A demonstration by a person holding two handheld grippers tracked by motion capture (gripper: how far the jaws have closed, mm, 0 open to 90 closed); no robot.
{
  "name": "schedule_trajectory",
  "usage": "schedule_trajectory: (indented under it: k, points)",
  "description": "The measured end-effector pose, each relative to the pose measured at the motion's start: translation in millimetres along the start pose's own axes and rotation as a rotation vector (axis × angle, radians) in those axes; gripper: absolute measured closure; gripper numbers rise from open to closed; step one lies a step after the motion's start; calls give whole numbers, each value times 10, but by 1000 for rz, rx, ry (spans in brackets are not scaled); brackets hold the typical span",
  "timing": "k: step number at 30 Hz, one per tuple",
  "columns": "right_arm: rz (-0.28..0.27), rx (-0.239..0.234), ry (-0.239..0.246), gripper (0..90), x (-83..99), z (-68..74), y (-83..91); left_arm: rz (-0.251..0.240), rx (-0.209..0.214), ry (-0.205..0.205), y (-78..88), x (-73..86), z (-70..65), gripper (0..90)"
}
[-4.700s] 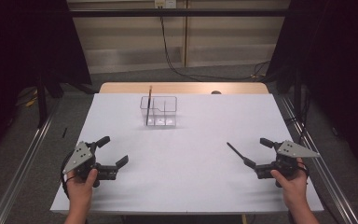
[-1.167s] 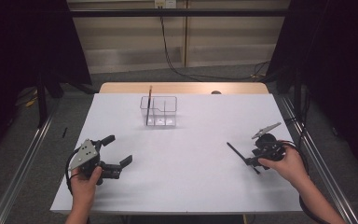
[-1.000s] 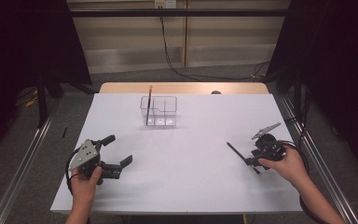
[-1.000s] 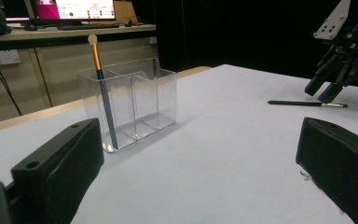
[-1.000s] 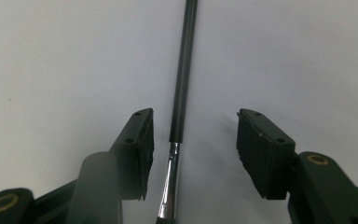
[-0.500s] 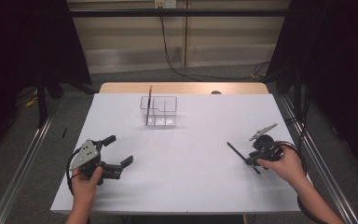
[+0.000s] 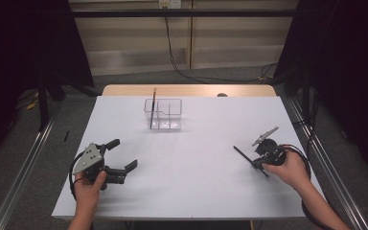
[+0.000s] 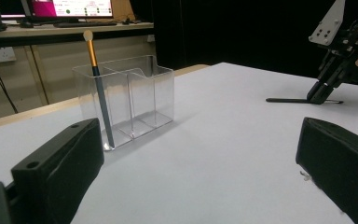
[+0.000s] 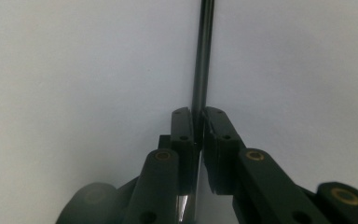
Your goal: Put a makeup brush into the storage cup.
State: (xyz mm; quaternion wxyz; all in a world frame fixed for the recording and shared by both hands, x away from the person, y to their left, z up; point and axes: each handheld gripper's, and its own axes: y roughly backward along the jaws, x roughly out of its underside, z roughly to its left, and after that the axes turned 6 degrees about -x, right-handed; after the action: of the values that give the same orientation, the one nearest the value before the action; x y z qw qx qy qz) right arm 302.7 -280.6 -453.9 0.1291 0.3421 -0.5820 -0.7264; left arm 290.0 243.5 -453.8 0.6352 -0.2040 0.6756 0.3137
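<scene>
At five o'clock on the white table [image 7: 201,191], the right gripper [image 7: 260,160] has just been closing and now pinches a thin black stick [image 7: 243,154] lying flat. At seven o'clock the left gripper [image 7: 120,160] gapes wide, holding nothing. At twelve o'clock stands the clear organizer [image 7: 164,115], a brush [image 7: 153,106] upright inside.

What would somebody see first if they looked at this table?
Probably the clear box standing at the far middle of the white table, with one gold-and-blue brush upright in its left part. Next, at the right edge, the right gripper, whose jaws have just closed on a thin black stick lying flat on the table.
</scene>
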Motion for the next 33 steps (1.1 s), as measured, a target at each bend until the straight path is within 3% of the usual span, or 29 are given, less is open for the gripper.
schedule_trajectory:
  k: [8, 14, 17, 33]
  points:
    - [27, 16, 3, 851, -33, 31, -3, -2, 7, -5, -37, -12, -15, 7]
    - [30, -15, -12, 852, -36, -8, 14, 2, 10, -3, -37, -8, -17, 7]
    - [-2, -44, -34, 852, -34, -26, 29, 2, 9, -3, -30, -7, -19, 7]
    - [-60, -90, 49, 852, -164, 89, 150, 14, 12, -4, -31, -34, -40, 7]
